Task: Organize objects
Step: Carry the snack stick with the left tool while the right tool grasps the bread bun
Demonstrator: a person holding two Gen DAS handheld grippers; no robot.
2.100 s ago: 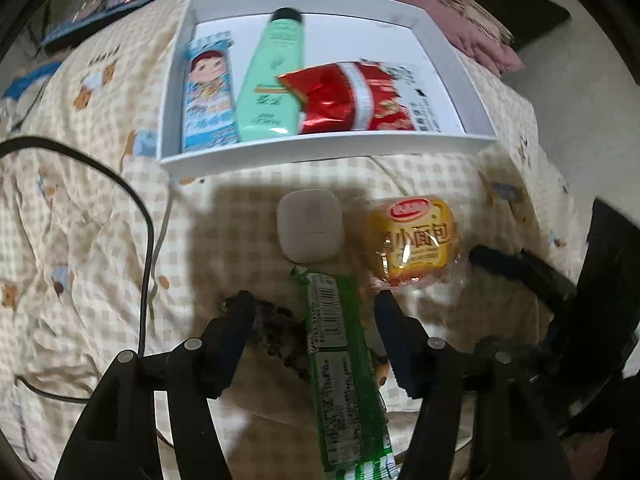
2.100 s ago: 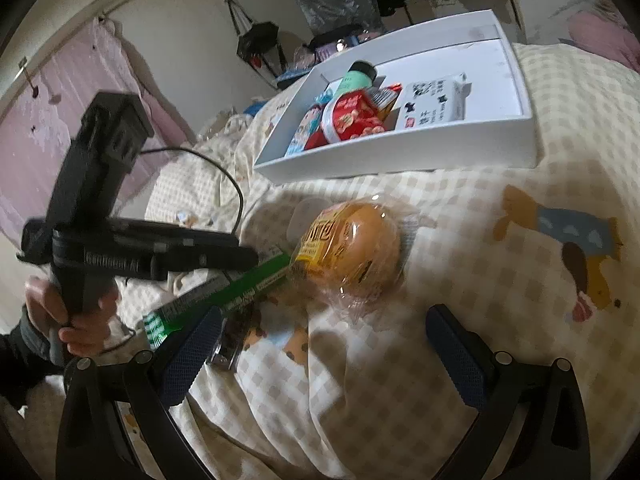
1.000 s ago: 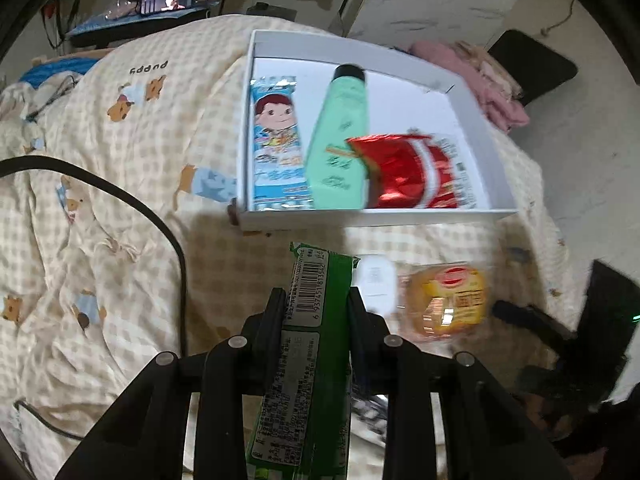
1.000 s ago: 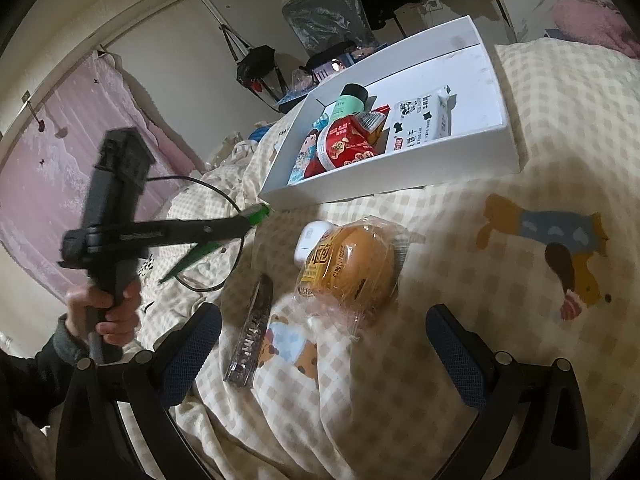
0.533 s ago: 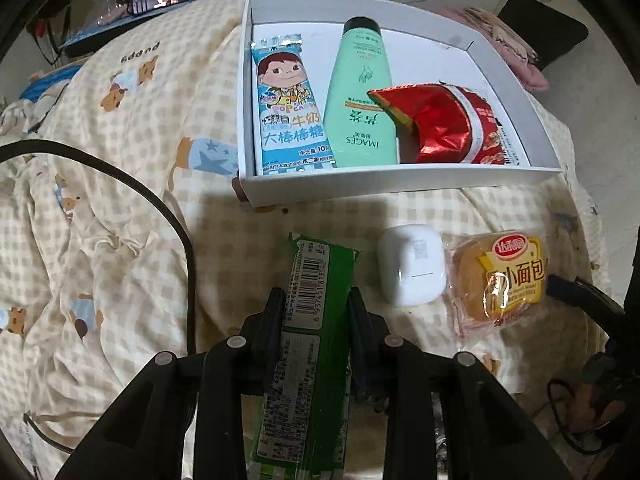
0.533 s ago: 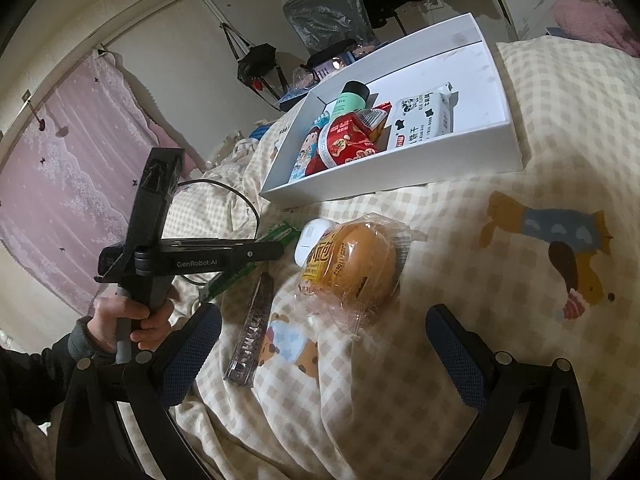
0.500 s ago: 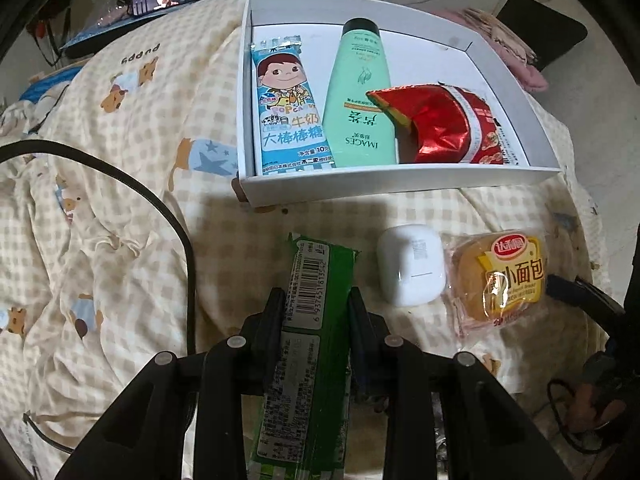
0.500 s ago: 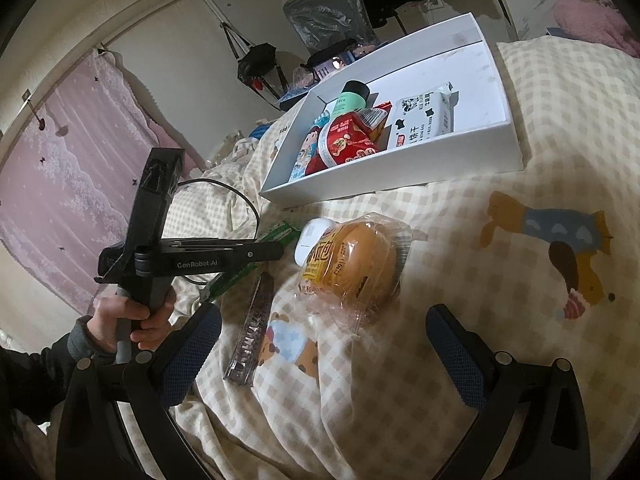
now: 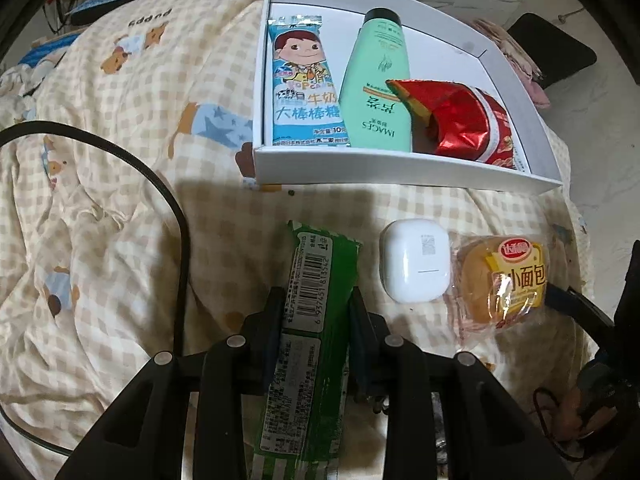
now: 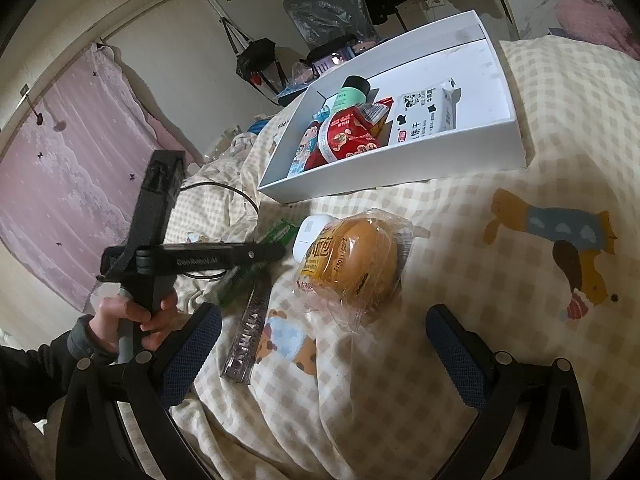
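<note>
I hold the long green snack packet (image 9: pixel 316 320) in my left gripper (image 9: pixel 316 304), the two black fingers pinched against its sides about midway along, barcode face up, its far end reaching out over the checked bedspread (image 9: pixel 120 220) toward the white box (image 9: pixel 400 164). The packet is short of the box, in front of its near wall. Just to the right of it lies a white earbud case (image 9: pixel 416 266) and, touching that, a small bread roll in clear wrap (image 9: pixel 504 284). Inside the box, side by side from the left, are a blue lollipop packet with a cartoon face (image 9: pixel 304 92), a mint-green bottle with a black cap (image 9: pixel 378 84) and a crumpled red foil bag (image 9: pixel 460 120); my right-hand camera also shows a white milk carton (image 10: pixel 426 116) beyond the red bag. My right gripper (image 10: pixel 324 344) stands wide apart and holds nothing, low over the bedspread with the roll just ahead of it. A clear ribbed strip (image 10: pixel 248 336) lies by its left finger, and a black cable (image 9: pixel 176 220) loops across the bedding at the left.
</note>
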